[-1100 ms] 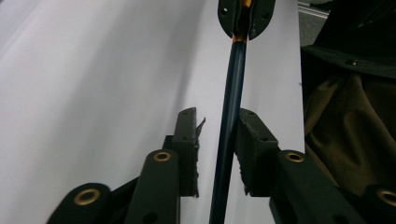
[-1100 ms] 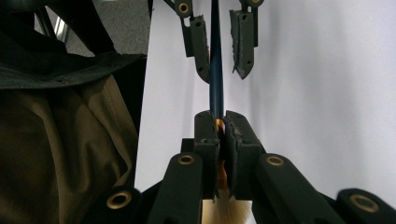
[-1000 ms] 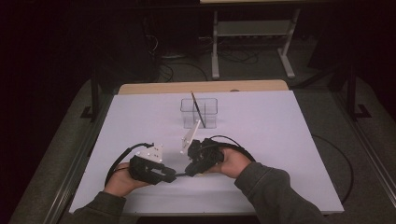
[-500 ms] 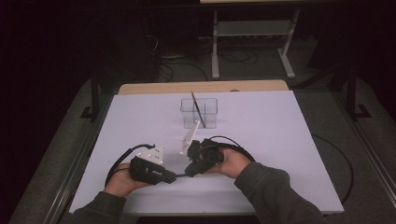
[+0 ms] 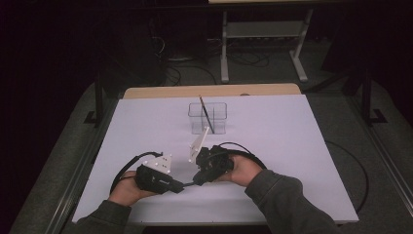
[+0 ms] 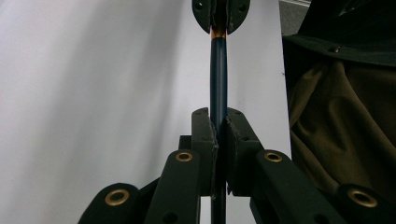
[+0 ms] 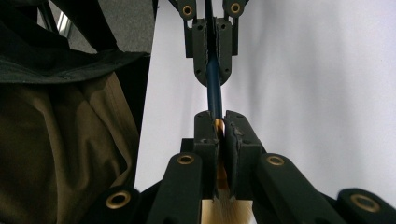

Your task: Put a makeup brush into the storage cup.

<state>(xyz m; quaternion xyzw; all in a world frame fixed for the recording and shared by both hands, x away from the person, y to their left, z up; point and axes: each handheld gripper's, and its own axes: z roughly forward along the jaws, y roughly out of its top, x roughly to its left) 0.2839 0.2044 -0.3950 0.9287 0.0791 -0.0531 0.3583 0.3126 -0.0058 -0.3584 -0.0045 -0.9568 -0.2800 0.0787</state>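
Note:
A paintbrush with a dark blue handle (image 6: 218, 79) and a gold ferrule (image 7: 218, 125) hangs level just above the white table (image 5: 292, 146), near its front edge. My left gripper (image 6: 218, 122) is shut on the handle, its jaws having just been closing around it. My right gripper (image 7: 219, 122) is shut on the ferrule, with pale bristles (image 7: 229, 209) showing below its jaws. In the high view the left gripper (image 5: 181, 185) and right gripper (image 5: 197, 178) meet tip to tip.
A clear plastic container (image 5: 208, 118) stands mid-table behind the hands, with another dark brush (image 5: 206, 111) leaning in it. A person's olive sleeve (image 7: 60, 154) lies close to the grippers. A metal stand (image 5: 263, 34) is on the floor beyond the table.

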